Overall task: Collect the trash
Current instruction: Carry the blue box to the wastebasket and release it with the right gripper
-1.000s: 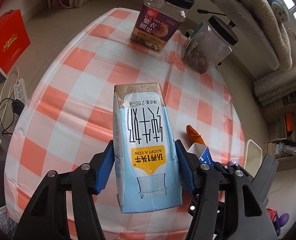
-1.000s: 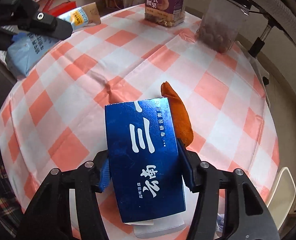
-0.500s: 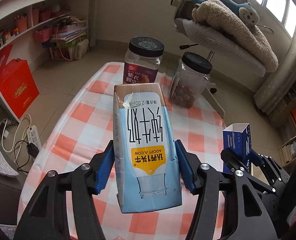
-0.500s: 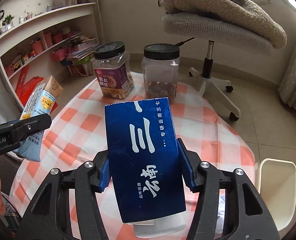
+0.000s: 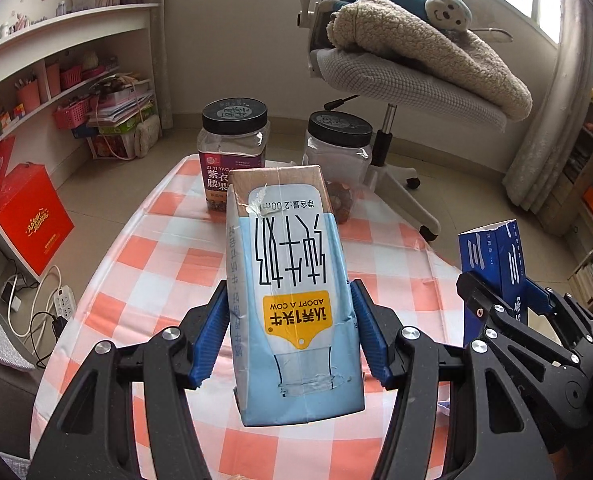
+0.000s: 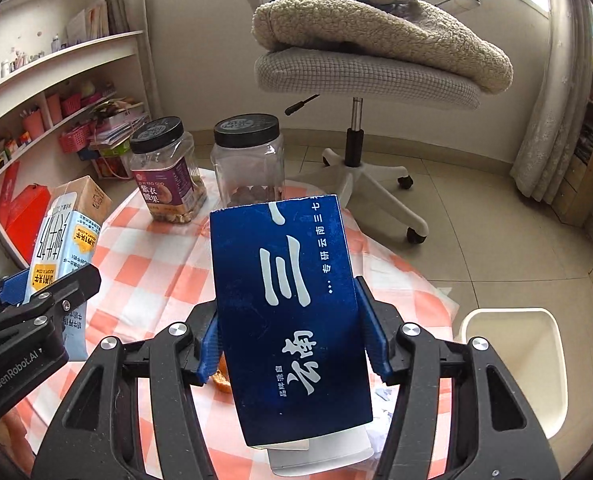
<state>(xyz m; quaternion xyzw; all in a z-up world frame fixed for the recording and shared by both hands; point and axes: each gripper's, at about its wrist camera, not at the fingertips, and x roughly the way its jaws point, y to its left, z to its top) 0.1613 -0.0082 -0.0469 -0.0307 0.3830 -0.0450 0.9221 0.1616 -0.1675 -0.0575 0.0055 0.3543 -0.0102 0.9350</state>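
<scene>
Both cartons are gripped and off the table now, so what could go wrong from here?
The milk carton sits in the left gripper by its lower part only, so it could tip or slip. The blue box in the right gripper has white paper poking from its bottom, which may drop. The grippers are close; the cartons could knock together.

Both wrist views look forward and down along their fingers, close over the checked table [image 5: 164, 264]. Shared: two jars [image 6: 164, 172] at upper centre, the office chair [image 5: 408, 76] behind. Each view catches the other gripper at its frame edge.
</scene>
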